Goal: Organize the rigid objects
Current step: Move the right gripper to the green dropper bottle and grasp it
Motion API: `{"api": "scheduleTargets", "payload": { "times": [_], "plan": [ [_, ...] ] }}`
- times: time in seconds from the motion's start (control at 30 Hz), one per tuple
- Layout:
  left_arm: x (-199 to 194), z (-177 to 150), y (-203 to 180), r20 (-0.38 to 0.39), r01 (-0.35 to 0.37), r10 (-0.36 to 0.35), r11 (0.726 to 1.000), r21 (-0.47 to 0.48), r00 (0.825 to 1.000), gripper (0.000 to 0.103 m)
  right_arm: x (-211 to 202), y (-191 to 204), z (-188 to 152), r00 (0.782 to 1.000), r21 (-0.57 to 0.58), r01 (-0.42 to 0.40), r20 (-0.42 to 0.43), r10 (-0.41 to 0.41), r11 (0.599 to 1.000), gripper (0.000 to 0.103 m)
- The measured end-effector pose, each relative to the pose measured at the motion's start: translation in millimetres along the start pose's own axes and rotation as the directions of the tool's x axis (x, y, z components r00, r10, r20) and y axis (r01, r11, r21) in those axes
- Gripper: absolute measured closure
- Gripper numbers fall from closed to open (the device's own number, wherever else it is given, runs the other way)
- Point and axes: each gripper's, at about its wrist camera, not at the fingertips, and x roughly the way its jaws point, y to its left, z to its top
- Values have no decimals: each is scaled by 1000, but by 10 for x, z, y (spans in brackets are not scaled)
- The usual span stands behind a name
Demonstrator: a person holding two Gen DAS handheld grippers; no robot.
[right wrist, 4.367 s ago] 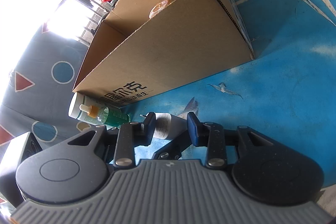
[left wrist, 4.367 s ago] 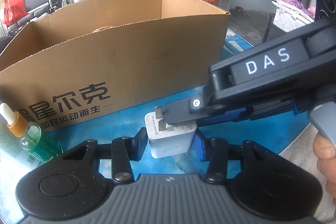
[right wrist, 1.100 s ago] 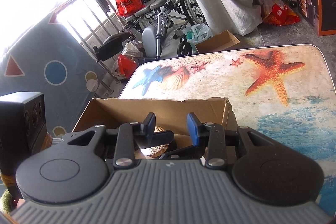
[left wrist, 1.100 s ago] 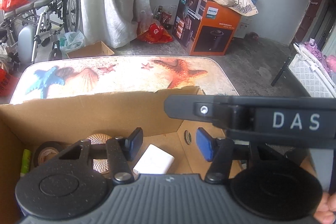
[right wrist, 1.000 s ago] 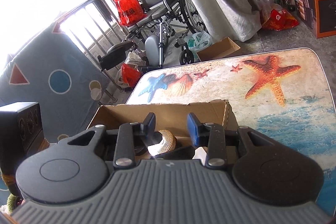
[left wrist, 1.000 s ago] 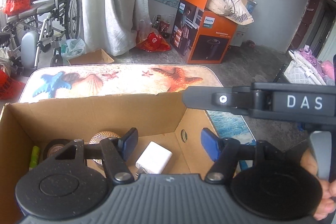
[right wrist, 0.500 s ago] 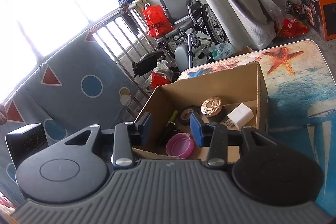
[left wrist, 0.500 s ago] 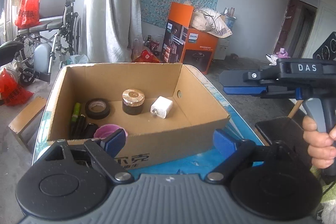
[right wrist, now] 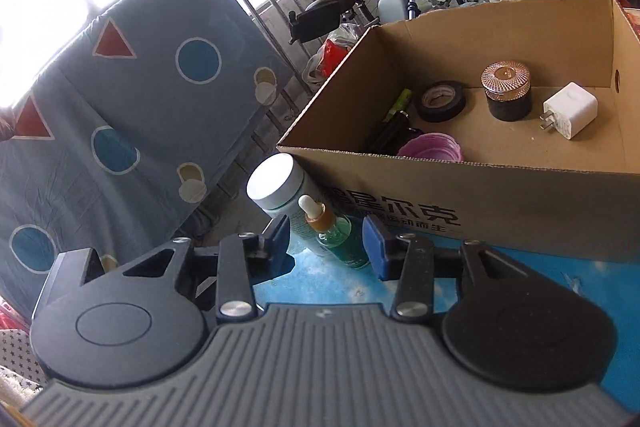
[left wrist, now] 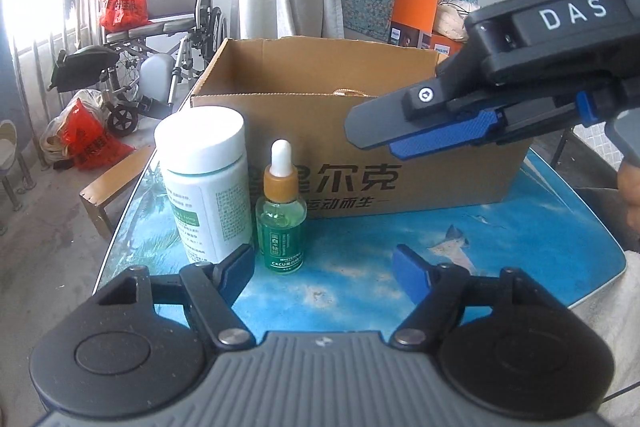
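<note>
A wheelchair [left wrist: 176, 23] stands beyond the desk's far left corner, red bags [left wrist: 86, 141] by its wheels; an orange carton [left wrist: 416, 17] sits against the back wall

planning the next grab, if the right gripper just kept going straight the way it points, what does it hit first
Most likely the small green dropper bottle: it sits between the right gripper fingers' line of sight, standing on the table just ahead. The white-capped bottle stands beside it, slightly left. Depth is hard to judge through the fisheye.

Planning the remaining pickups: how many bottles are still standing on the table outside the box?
2: a white-capped bottle at the cardboard box's front corner, and a green dropper bottle beside it. Others may be hidden behind the box.
</note>
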Motion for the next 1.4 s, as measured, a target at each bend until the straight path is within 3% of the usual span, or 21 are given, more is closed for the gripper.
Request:
{"api": "scheduleTargets", "payload": {
  "times": [0.17, 0.3, 0.5, 0.67, 0.9, 1.2, 1.4],
  "plan": [
    [197, 1, 72, -5, -31, 31, 999, -7, 1000, 45, 288, 208, 111, 998, -136, 43, -30, -47, 990, 65],
    [288, 5, 123, -4, -25, 25, 1000, -11, 1000, 47, 465, 365, 135, 996, -230, 66, -48, -79, 971, 67],
    [340, -14, 131, 15, -15, 15, 1000, -9, 1000, 50, 631, 473, 137, 991, -316, 99, -51, -121, 944, 78],
    [360, -1, 106, 10, 5, -5, 1000, 0, 1000, 54, 649, 414, 141, 990, -305, 109, -51, -130, 946, 84],
    [384, -22, -54, -2, 93, -93, 994, 52, 996, 56, 477, 222, 105, 987, -240, 138, -50, -154, 961, 84],
    [402, -34, -338, -40, 233, -230, 967, 105, 972, 56, 97, -93, -53, 973, -132, 226, -22, -231, 965, 82],
    [455, 7, -376, -75, 203, -195, 972, 118, 978, 60, -20, -219, -152, 970, -83, 242, -8, -243, 967, 82]
  ]
}}
